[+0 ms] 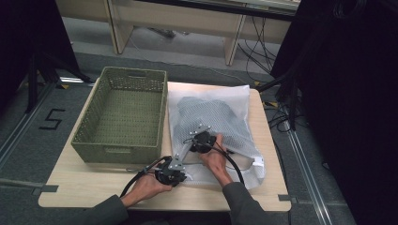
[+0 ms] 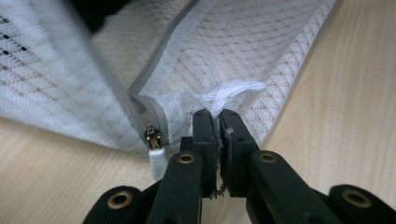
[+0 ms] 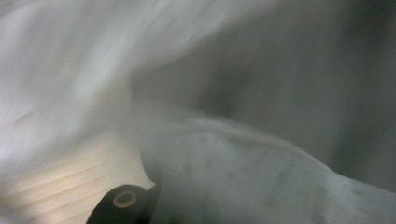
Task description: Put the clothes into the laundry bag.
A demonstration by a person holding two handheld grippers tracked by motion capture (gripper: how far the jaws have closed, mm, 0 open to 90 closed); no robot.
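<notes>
The left tongs (image 2: 215, 116) pinch a corner of the white mesh zippered laundry bag (image 1: 220, 117) on the pale wooden surface (image 1: 70, 178). The right tongs (image 1: 202, 140) lie closed inside the bag's folds.

Pale wooden table (image 1: 75, 185) on a grey floor (image 1: 28, 154), with a painted "5" (image 1: 50, 119) to the left. Metal floor rails (image 1: 305, 159) along both sides. Light wooden furniture legs (image 1: 121, 28) beyond, cables (image 1: 257, 47) loose beneath. Dark curtains (image 1: 352, 93) at right and left, black stand legs (image 1: 40, 70) before the left one. Even, soft light.
</notes>
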